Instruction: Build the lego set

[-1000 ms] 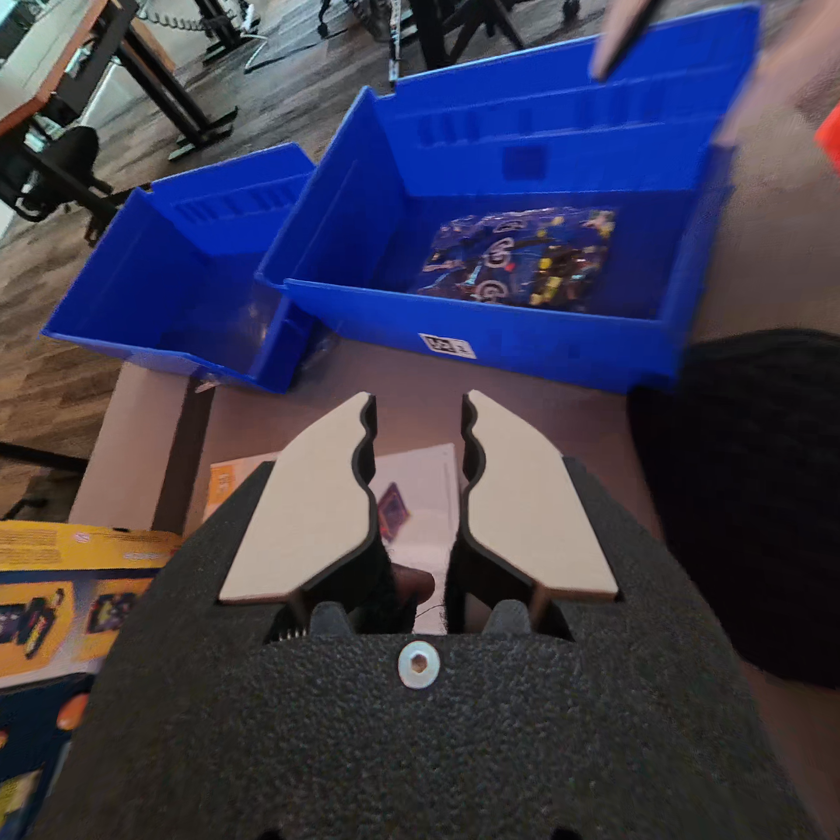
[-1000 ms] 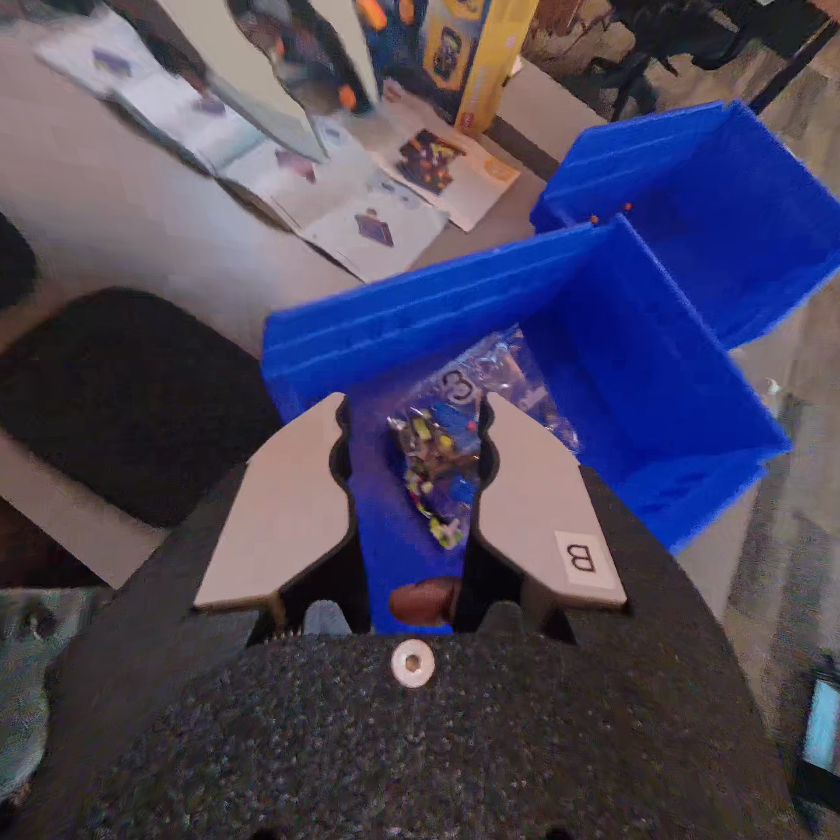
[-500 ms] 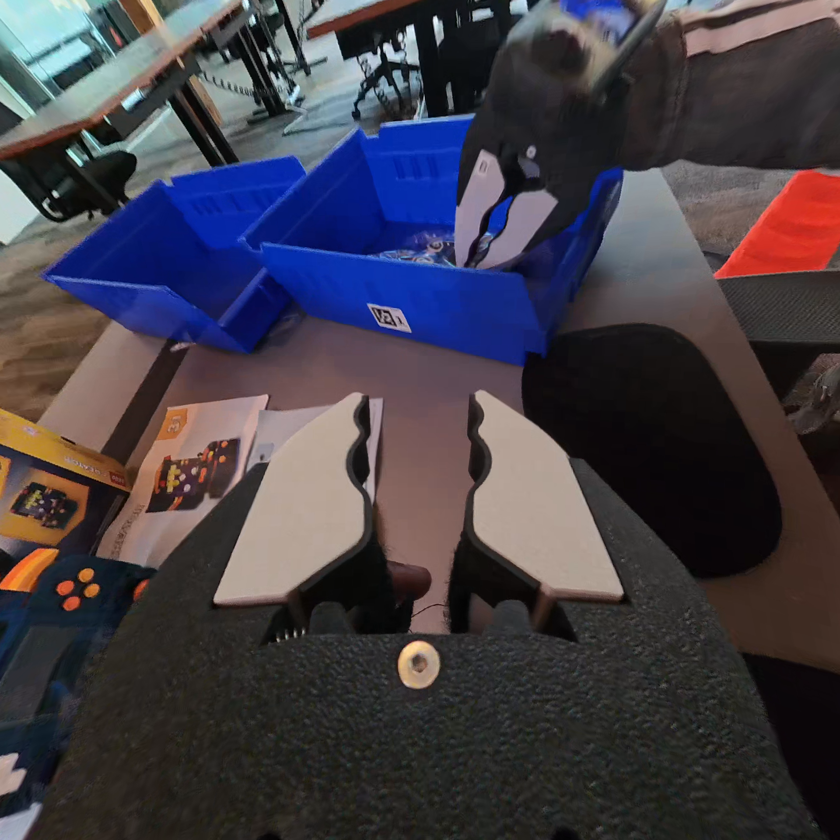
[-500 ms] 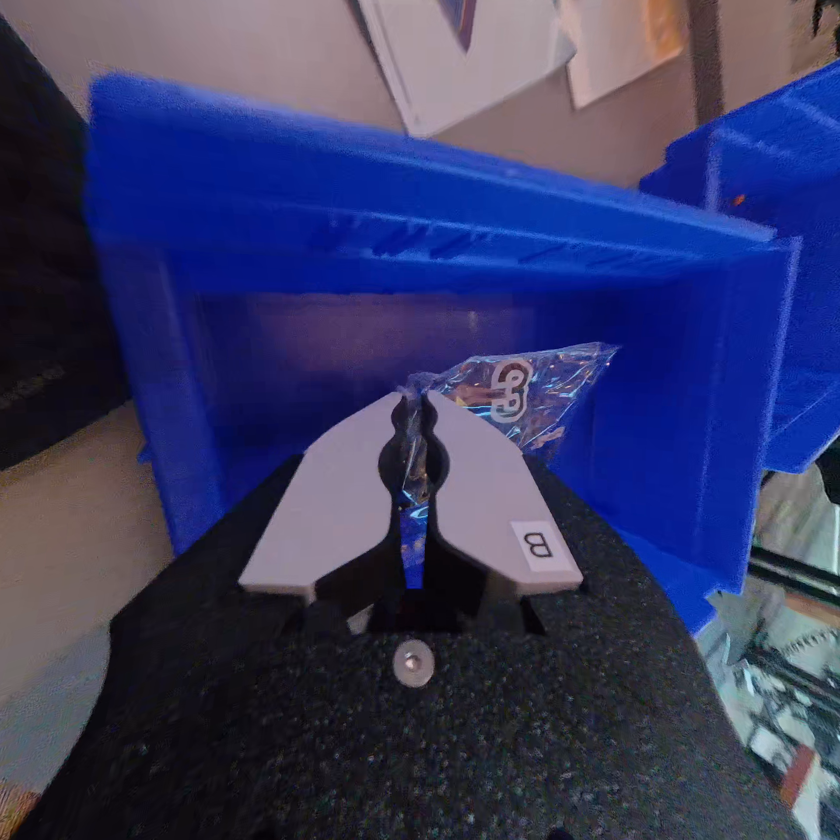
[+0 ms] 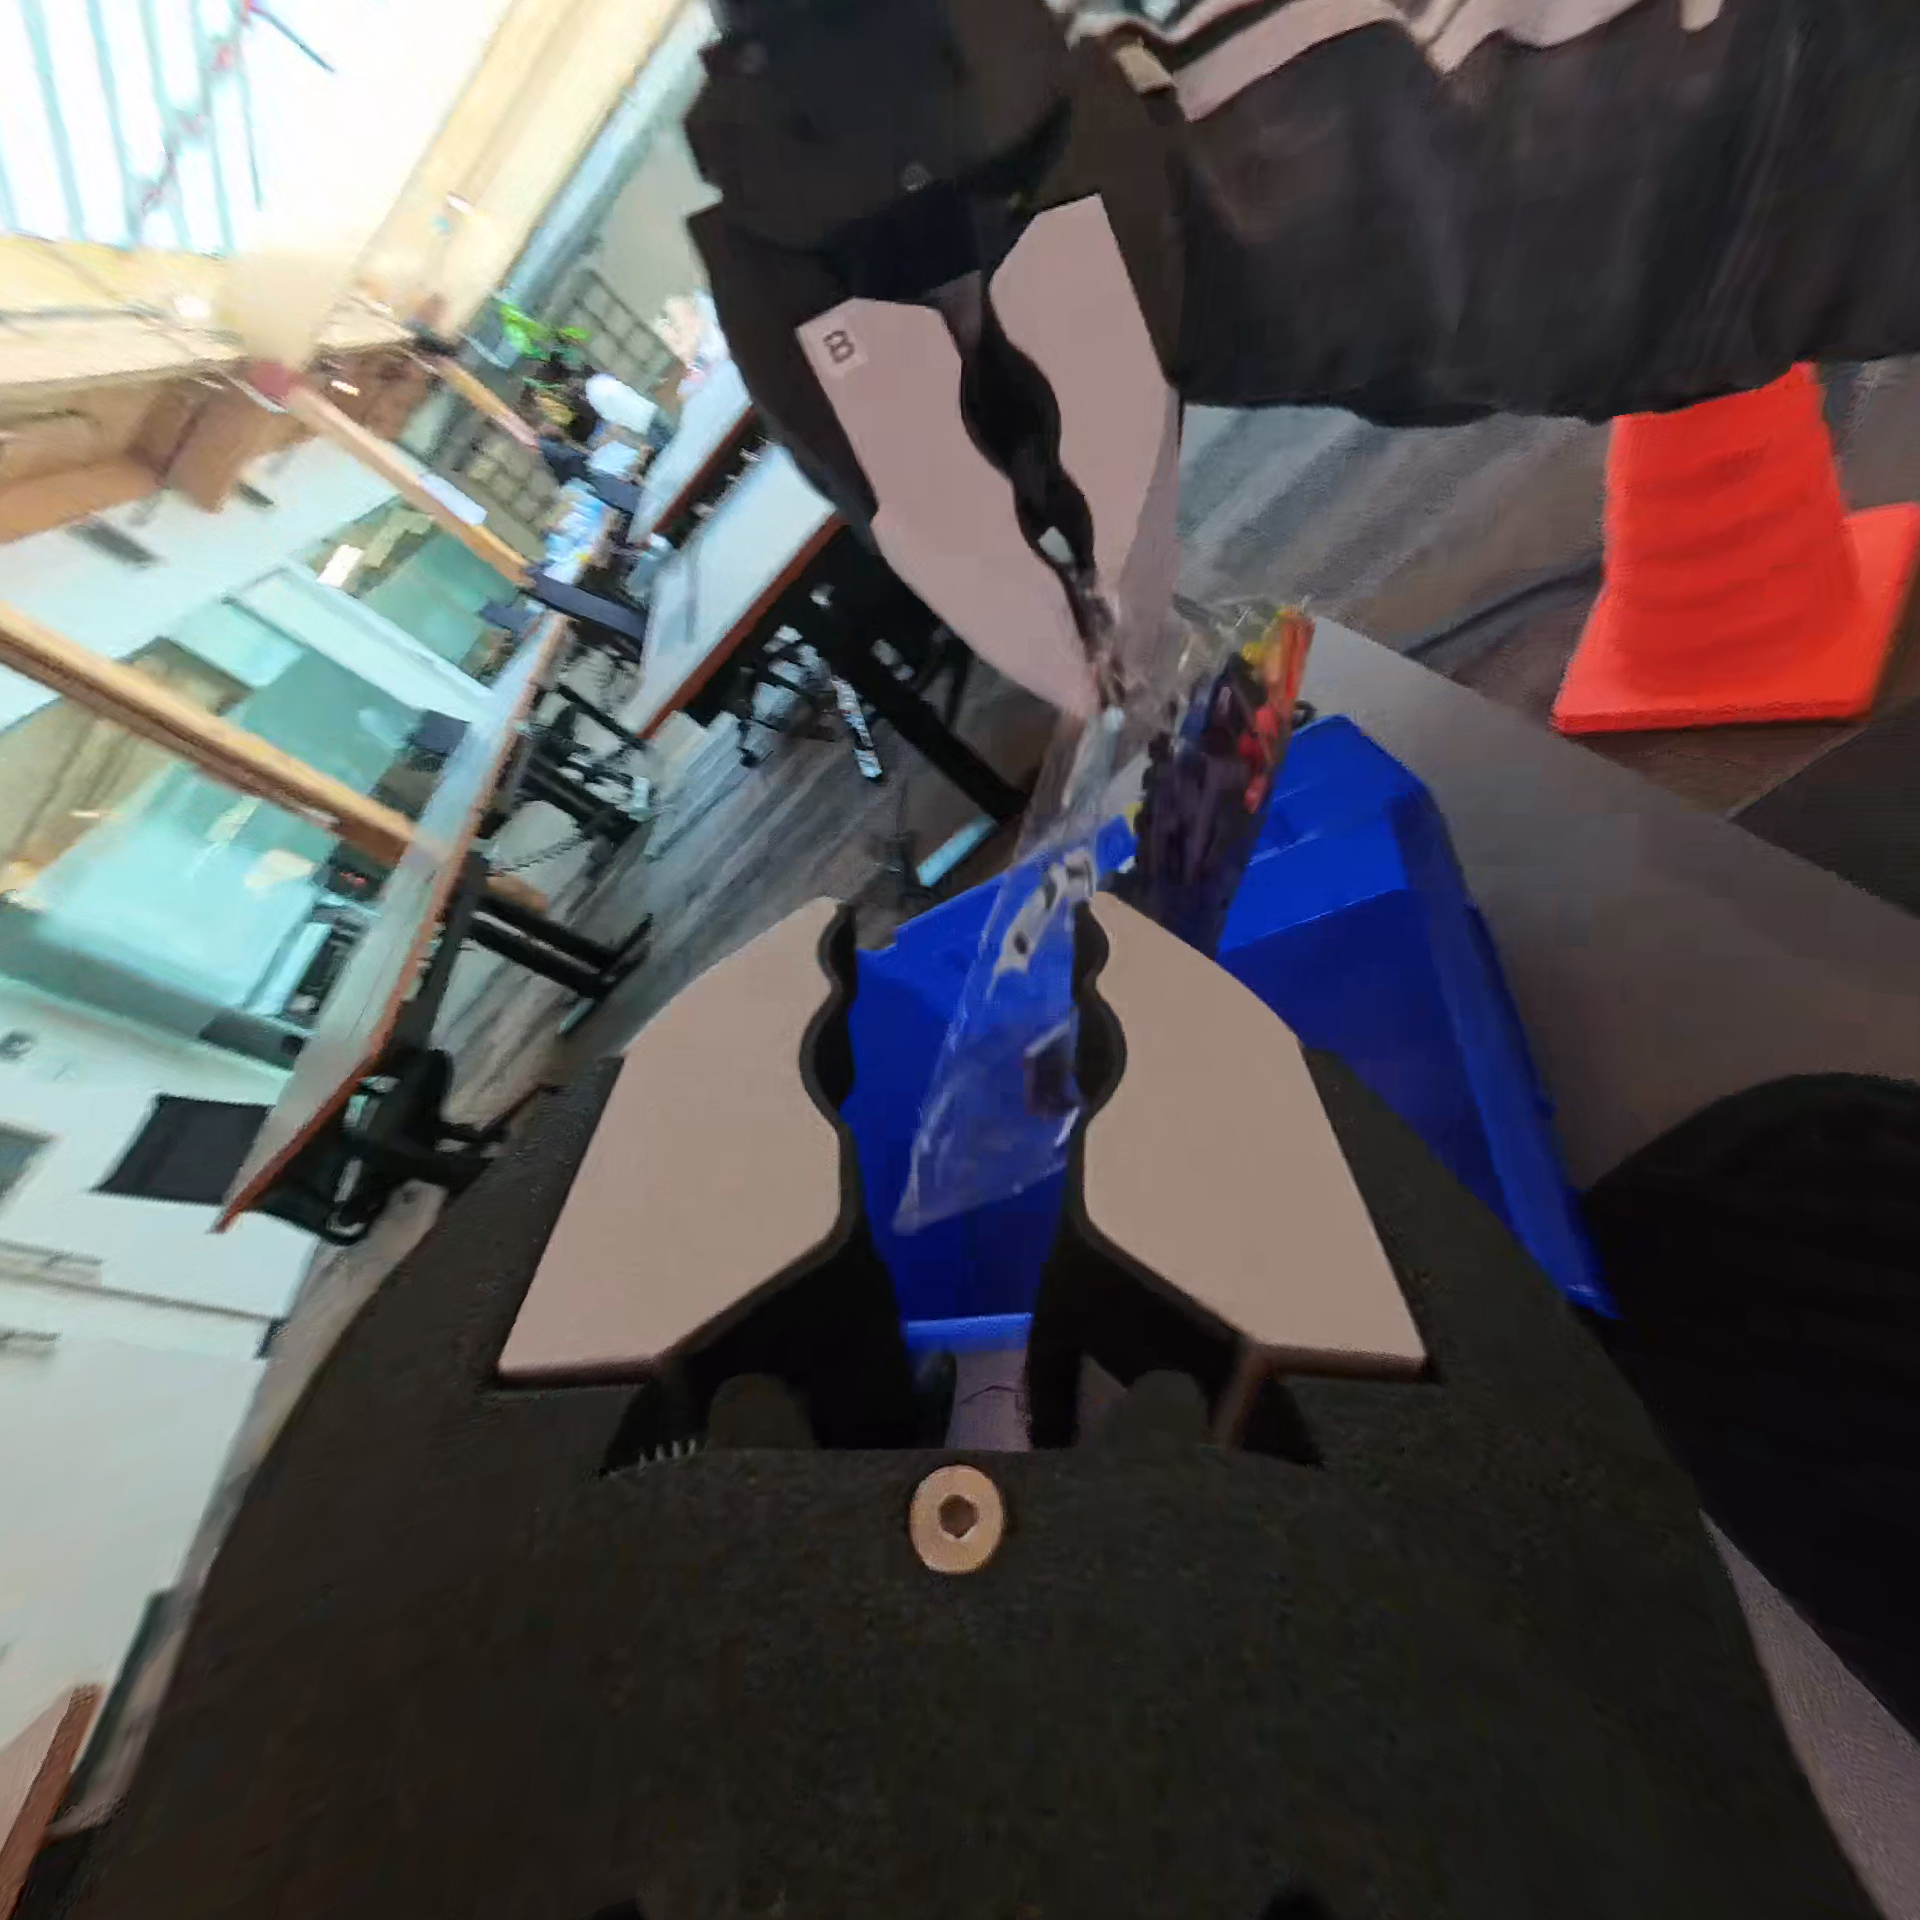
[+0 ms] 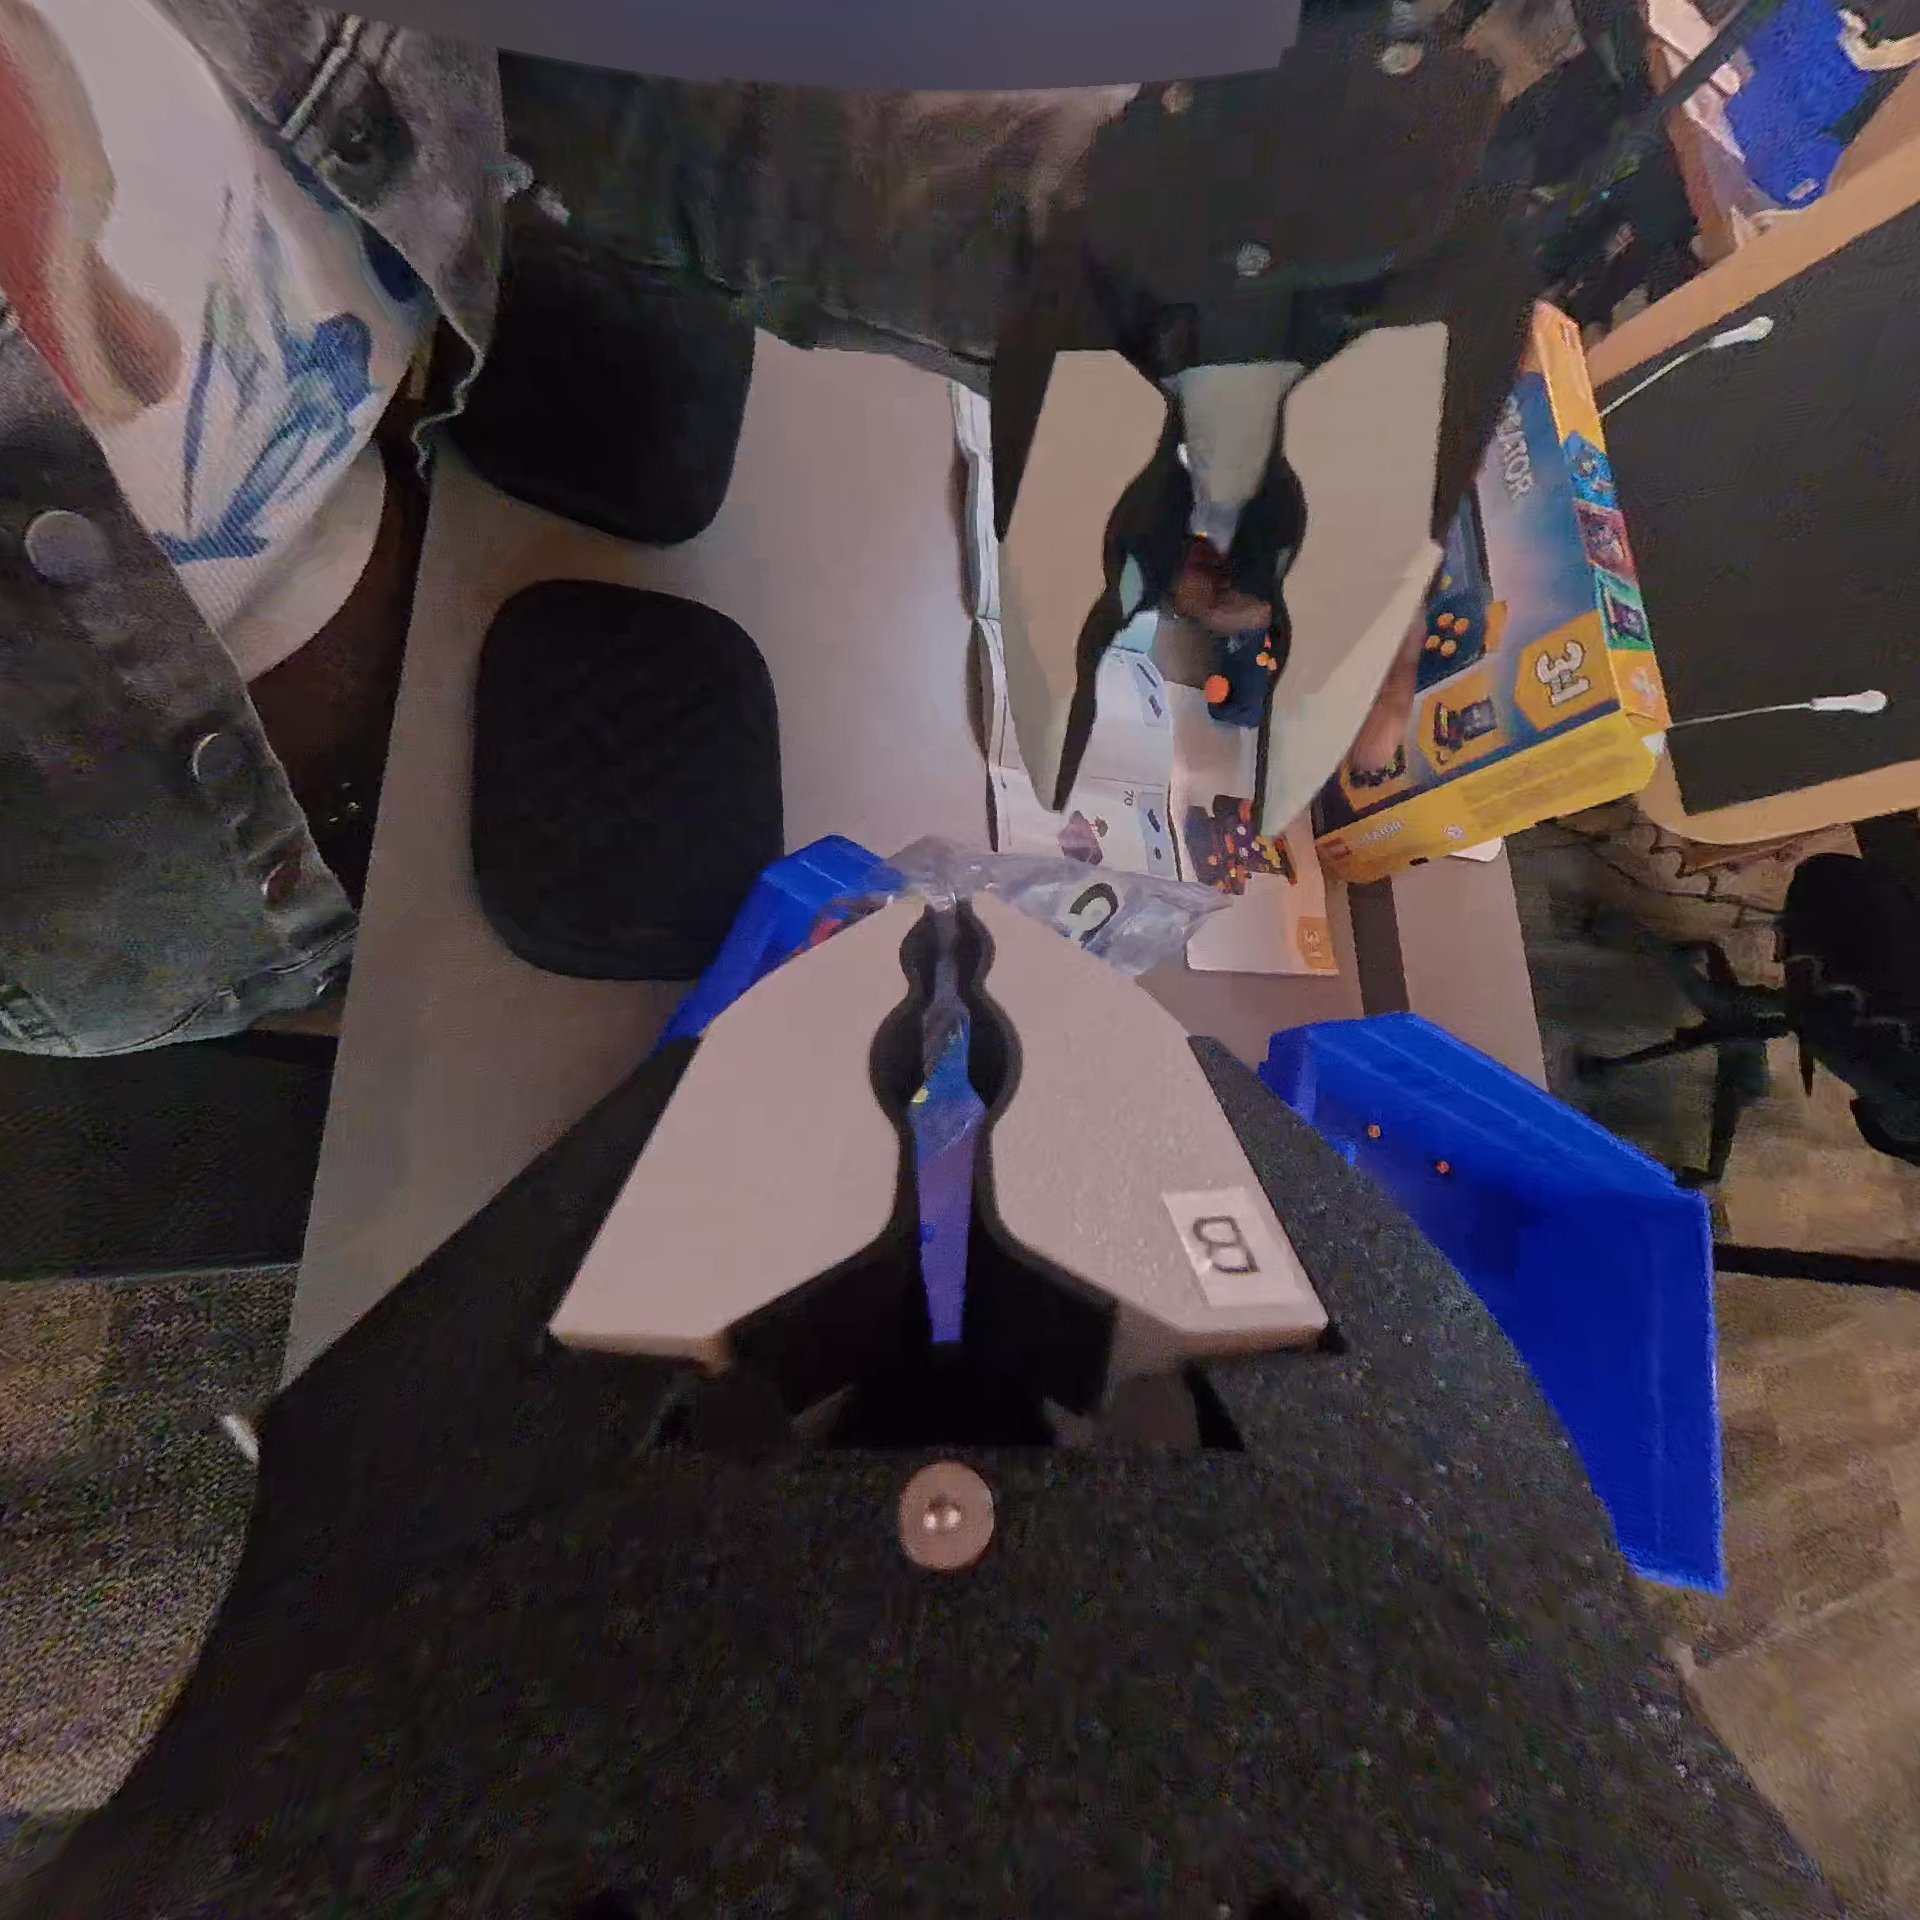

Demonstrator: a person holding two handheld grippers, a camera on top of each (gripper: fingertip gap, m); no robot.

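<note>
the right gripper (image 6: 951, 914) had lifted the clear plastic bag of lego pieces (image 5: 1101, 935) out of the larger blue bin (image 5: 1382, 997), where half a second earlier it was only pinching the bag down inside it; its two fingers were pressed together on the bag's top edge. in the left wrist view the bag hung in the centre of the frame, above the bin, with its lower corner reaching into the gap of the left gripper (image 5: 961, 940), whose fingers stood apart and had not yet closed on the film, though that gripper had swung up from the table towards the bag. this suggested the pieces were about to be freed, probably by holding the bag from both ends to tear it open. in the right wrist view, the grey tabletop (image 6: 873, 582) filled the middle of the frame, with two black pads (image 6: 623, 779) at centre left, open instruction booklets (image 6: 1143, 821) just above the bag, and the yellow lego box (image 6: 1538, 707) at the right. a second blue bin (image 6: 1507, 1247) sat at the lower right. in the left wrist view, an orange traffic cone (image 5: 1745, 561) stood on the floor at the upper right, and long desks (image 5: 436, 831) and windows (image 5: 125, 114) blurred across the left side.
</note>
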